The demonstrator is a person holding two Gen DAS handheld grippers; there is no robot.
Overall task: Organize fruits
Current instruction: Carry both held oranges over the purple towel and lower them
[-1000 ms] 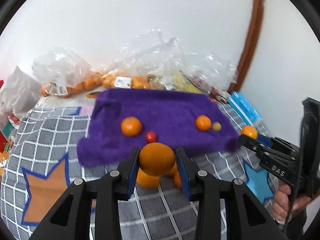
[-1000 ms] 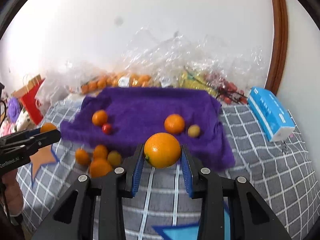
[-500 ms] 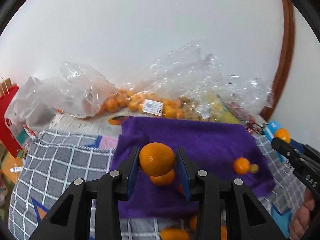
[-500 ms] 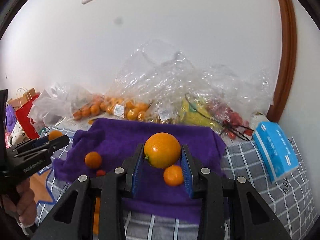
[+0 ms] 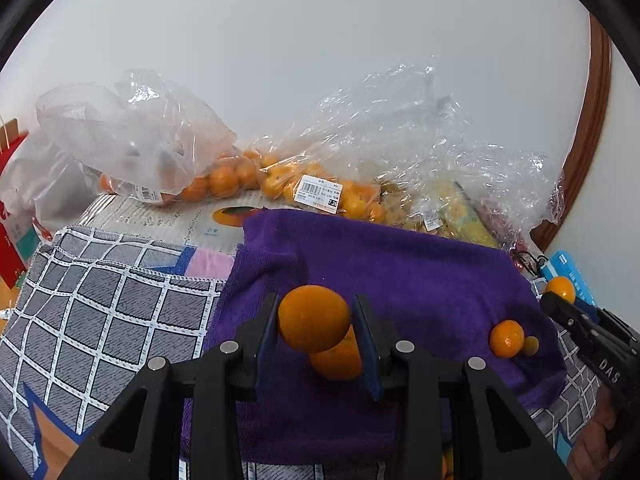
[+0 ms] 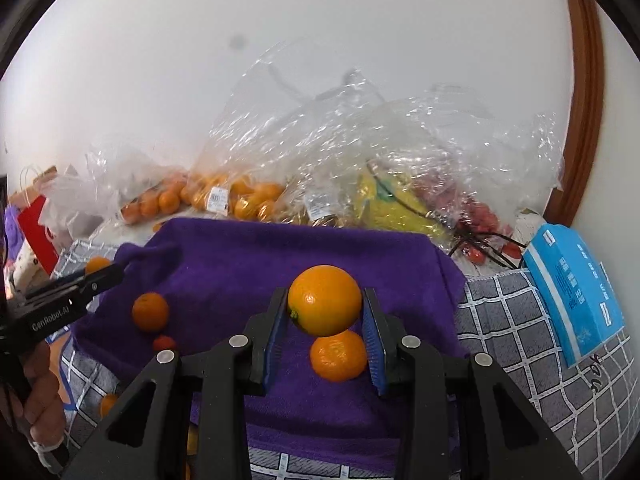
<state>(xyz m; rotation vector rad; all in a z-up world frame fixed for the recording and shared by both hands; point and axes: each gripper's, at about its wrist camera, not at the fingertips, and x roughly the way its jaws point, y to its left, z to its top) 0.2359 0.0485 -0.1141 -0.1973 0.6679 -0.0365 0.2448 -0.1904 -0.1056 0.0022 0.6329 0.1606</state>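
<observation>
My left gripper is shut on an orange and holds it above the purple towel. Another orange lies on the towel just behind it. My right gripper is shut on a larger orange above the same towel, with an orange lying under it. A further orange and a small red fruit lie on the towel's left part. A small yellowish fruit sits beside the right orange.
Clear plastic bags of oranges and other fruit are heaped along the back wall. A blue tissue pack lies at the right. A checked cloth covers the table. Loose oranges lie near the towel's front left.
Both grippers have moved forward over the purple towel with their oranges held. The bags at the back look nearer and the towel fills more of each view.
</observation>
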